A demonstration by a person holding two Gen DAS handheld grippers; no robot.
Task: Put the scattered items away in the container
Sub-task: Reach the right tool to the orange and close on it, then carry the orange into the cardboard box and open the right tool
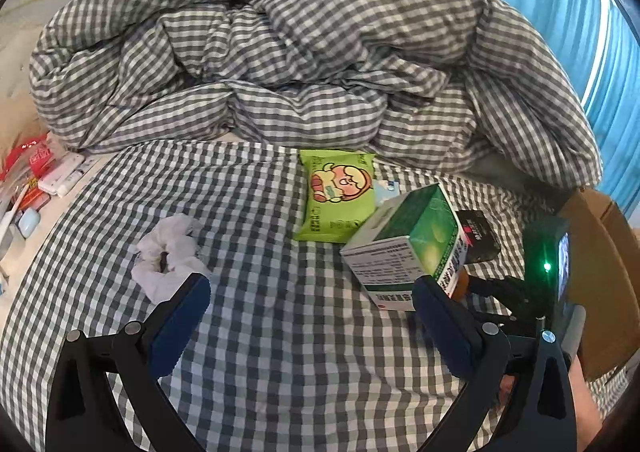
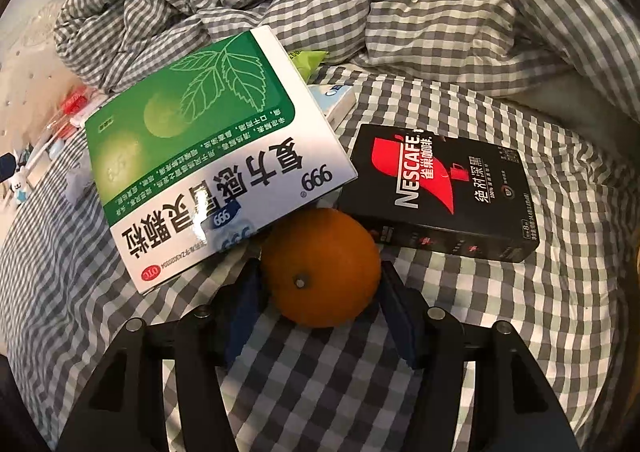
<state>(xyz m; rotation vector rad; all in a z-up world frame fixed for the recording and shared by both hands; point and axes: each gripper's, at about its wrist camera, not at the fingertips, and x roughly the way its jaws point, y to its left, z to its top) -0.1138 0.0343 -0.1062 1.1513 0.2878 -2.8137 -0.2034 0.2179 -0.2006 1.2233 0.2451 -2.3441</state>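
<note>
An orange (image 2: 320, 272) lies on the checked sheet, and my right gripper (image 2: 320, 270) is shut on it, a pad against each side. A green and white medicine box (image 2: 208, 155) leans over the orange's far left. A black Nescafe box (image 2: 436, 187) lies just beyond on the right. In the left wrist view my left gripper (image 1: 312, 288) hangs open over bare sheet with nothing between its fingers. A white scrunchie (image 1: 168, 256) sits by its left finger and the medicine box (image 1: 404, 248) by its right. A green wipes pack (image 1: 338, 195) lies further back. The brown cardboard container (image 1: 596, 252) stands at the right edge.
A heaped checked quilt (image 1: 280, 51) fills the back of the bed. Small red and white packets and other clutter (image 1: 44, 175) lie along the bed's left side. A blue curtain (image 1: 580, 11) hangs at the right. A small pale blue packet (image 2: 336, 99) peeks out behind the medicine box.
</note>
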